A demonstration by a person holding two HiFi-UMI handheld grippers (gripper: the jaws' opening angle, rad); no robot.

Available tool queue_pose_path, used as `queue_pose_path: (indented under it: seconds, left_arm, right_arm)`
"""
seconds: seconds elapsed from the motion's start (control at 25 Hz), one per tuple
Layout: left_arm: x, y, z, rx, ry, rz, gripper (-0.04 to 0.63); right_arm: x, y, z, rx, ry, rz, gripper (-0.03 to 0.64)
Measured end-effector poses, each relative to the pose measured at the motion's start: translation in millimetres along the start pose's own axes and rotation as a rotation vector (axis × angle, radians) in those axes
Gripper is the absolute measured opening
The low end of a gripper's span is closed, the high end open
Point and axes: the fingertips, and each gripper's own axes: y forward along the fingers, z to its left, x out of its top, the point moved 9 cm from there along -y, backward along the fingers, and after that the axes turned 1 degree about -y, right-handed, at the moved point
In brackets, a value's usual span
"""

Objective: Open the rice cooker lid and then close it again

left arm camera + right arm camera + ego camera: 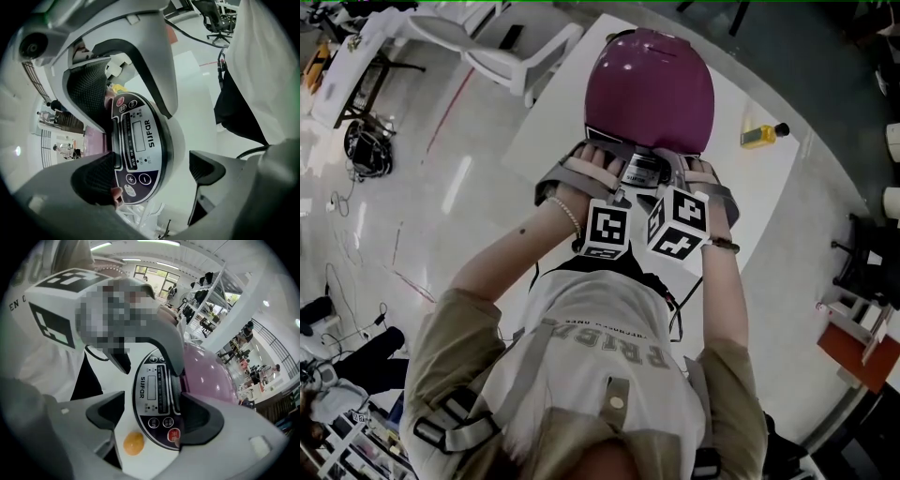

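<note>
The rice cooker's magenta lid (649,89) is down, and the cooker stands on a white table (750,206). Its dark control panel (639,172) faces me. My left gripper (605,161) and right gripper (680,165) both sit at that panel, side by side. In the left gripper view the panel (140,140) lies between the wide jaws of the left gripper (152,164); one pad (93,176) rests by the lid's edge, the other stands clear. The right gripper (152,401) straddles the panel (152,394) likewise, one pad (201,418) at the pink lid (206,376), the other apart.
A yellow bottle (762,135) lies on the table to the cooker's right. White plastic chairs (506,47) stand beyond the table's far left corner. An orange round spot (133,442) shows below the panel. My body is close behind both grippers.
</note>
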Motion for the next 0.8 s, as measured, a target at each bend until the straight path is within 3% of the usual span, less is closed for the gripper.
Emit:
queue_pose_path:
  seconds: [0.12, 0.4, 0.8]
  left_arm:
    - [3, 2, -2, 0.013, 0.011, 0.012, 0.512]
    - [1, 0, 3, -0.012, -0.093, -0.069, 0.511]
    - [-1, -2, 9, -0.054, -0.099, -0.092, 0.511]
  right_arm:
    - [-2, 0, 1, 0.000, 0.005, -0.001, 0.351]
    - [-4, 0, 1, -0.037, 0.023, -0.034, 0.351]
    - [-5, -4, -7, -0.011, 0.091, -0.077, 0.351]
